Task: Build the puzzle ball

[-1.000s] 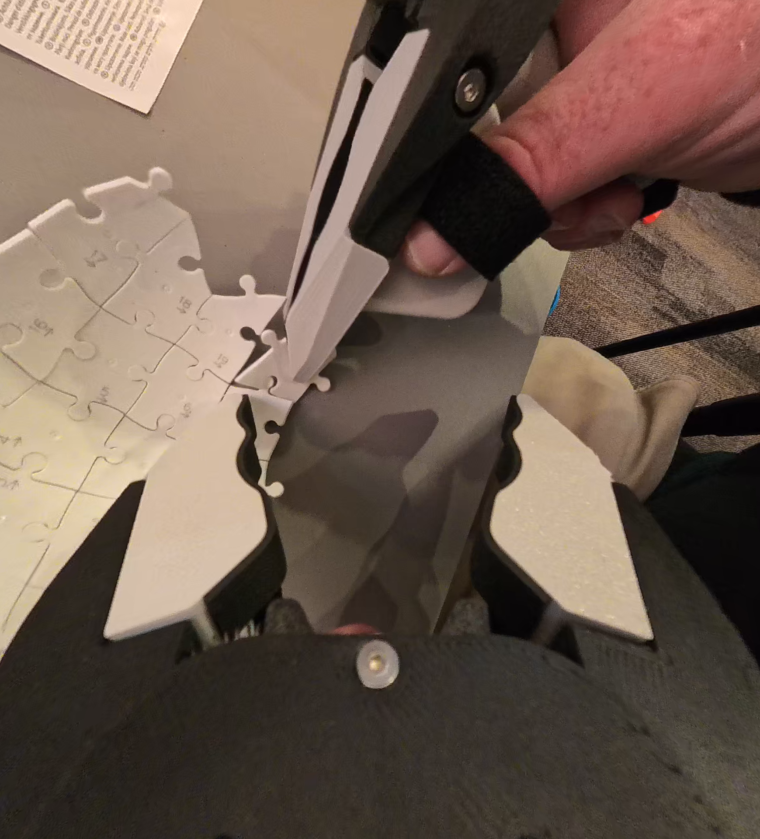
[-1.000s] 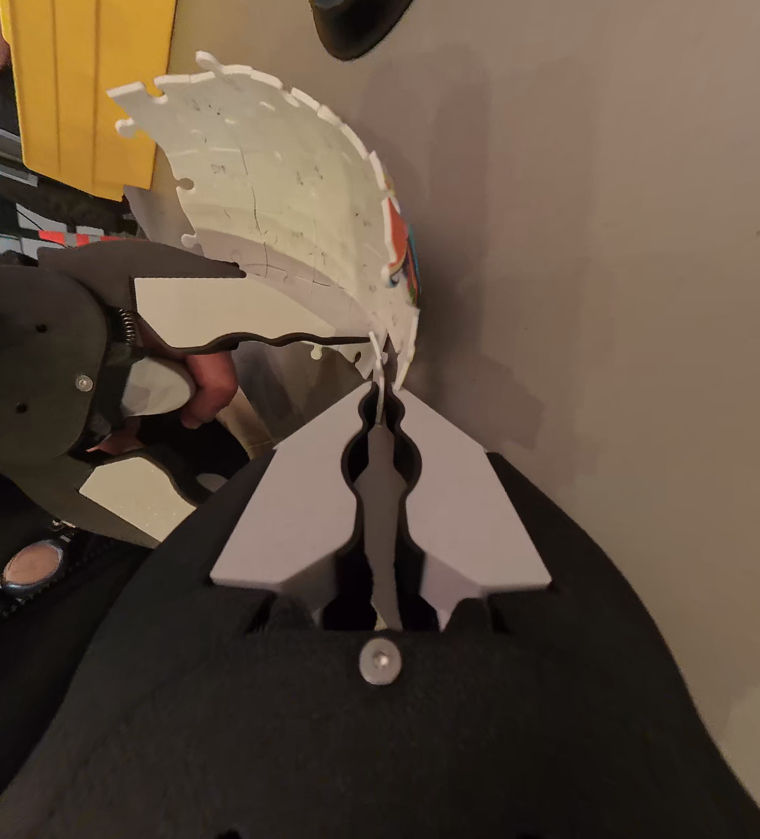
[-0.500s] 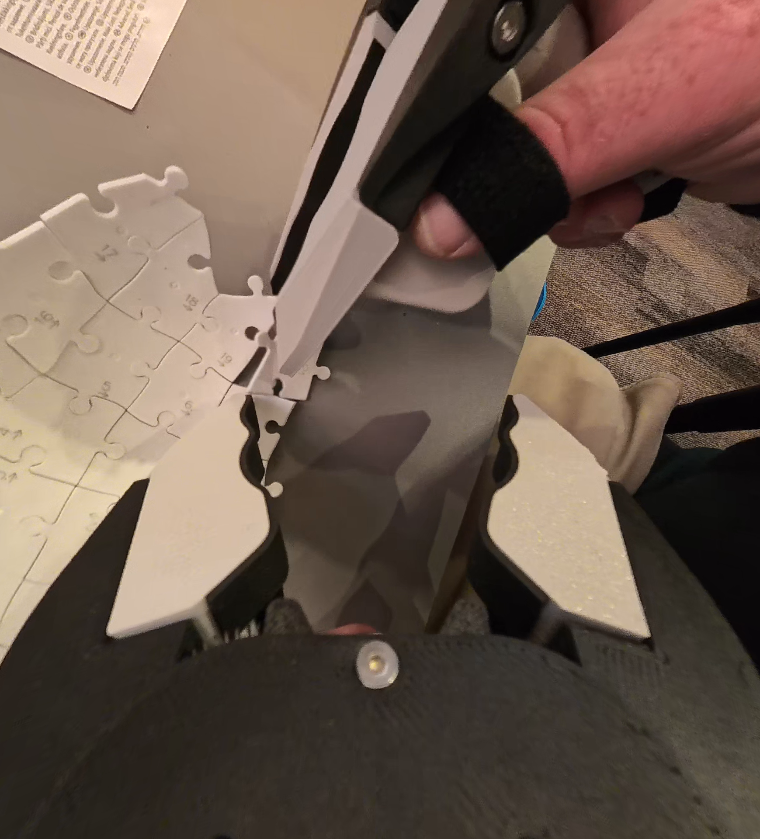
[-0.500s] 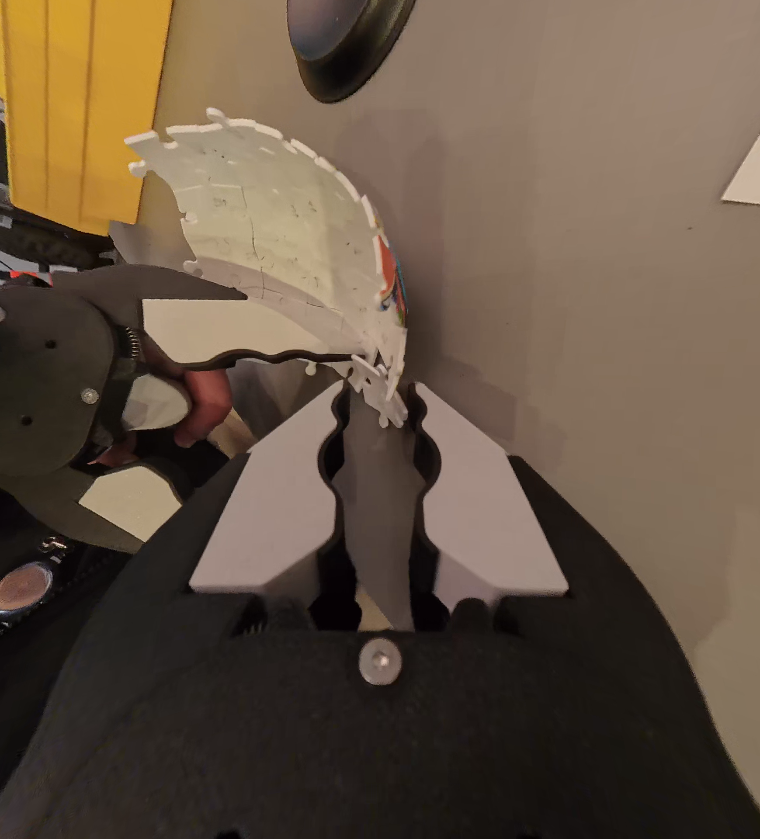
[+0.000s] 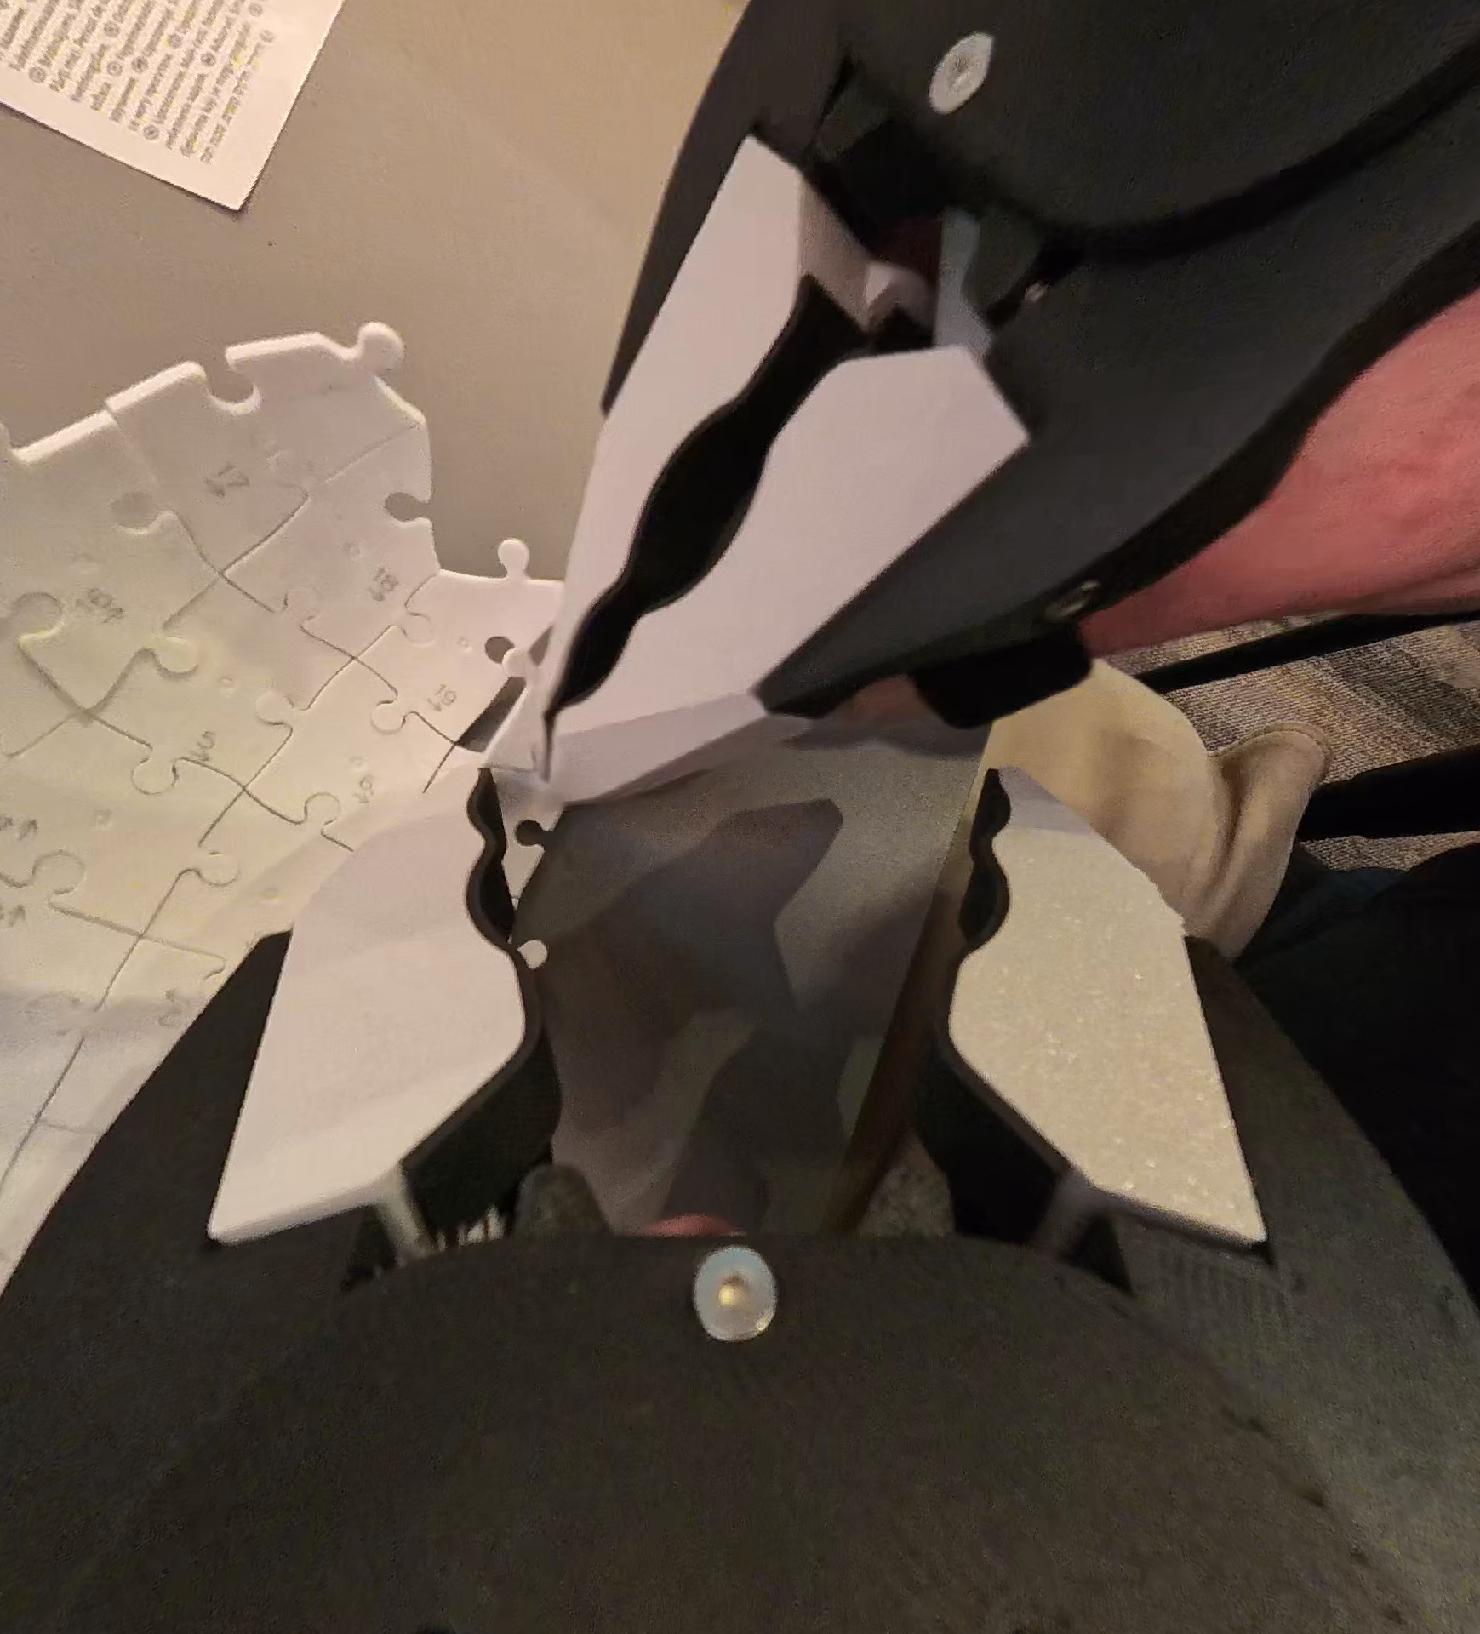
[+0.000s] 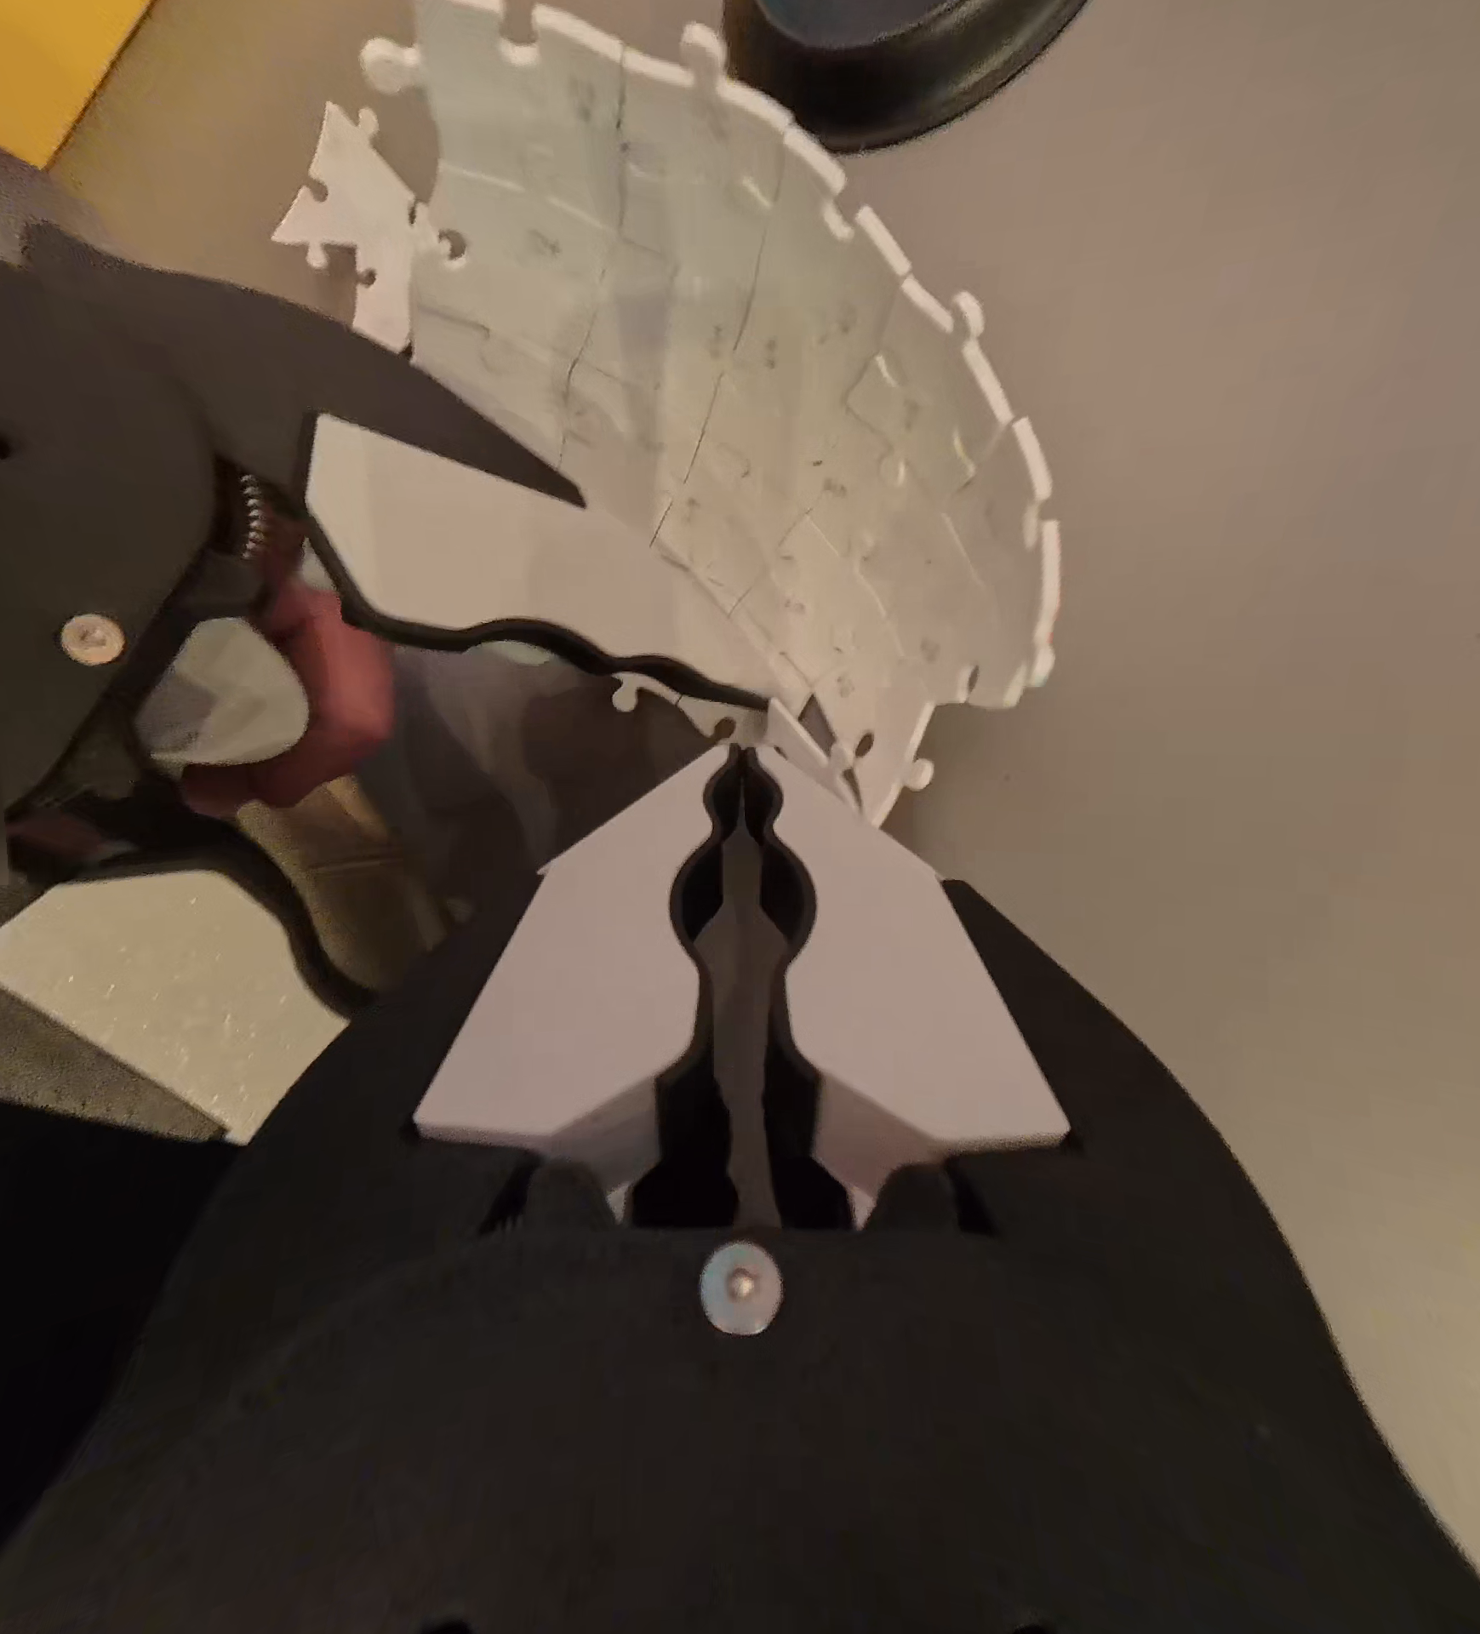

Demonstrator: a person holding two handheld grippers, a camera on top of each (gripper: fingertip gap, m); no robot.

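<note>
The right gripper [image 6: 740, 752] has its jaws pinched on a loose piece [image 5: 533, 743] at the shell [image 6: 763, 398] edge, above the desk [image 6: 1249, 530]. The left gripper [image 5: 736, 849], jaws wide, braces the shell. The fitting step seems underway; next, the tab likely needs pressing home.

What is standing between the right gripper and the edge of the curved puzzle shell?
Nothing visible. The right gripper, fingers closed together, has its tips right at the lower edge of the puzzle shell. The left gripper is open; one of its fingers lies against the shell beside that spot, not across it.
</note>
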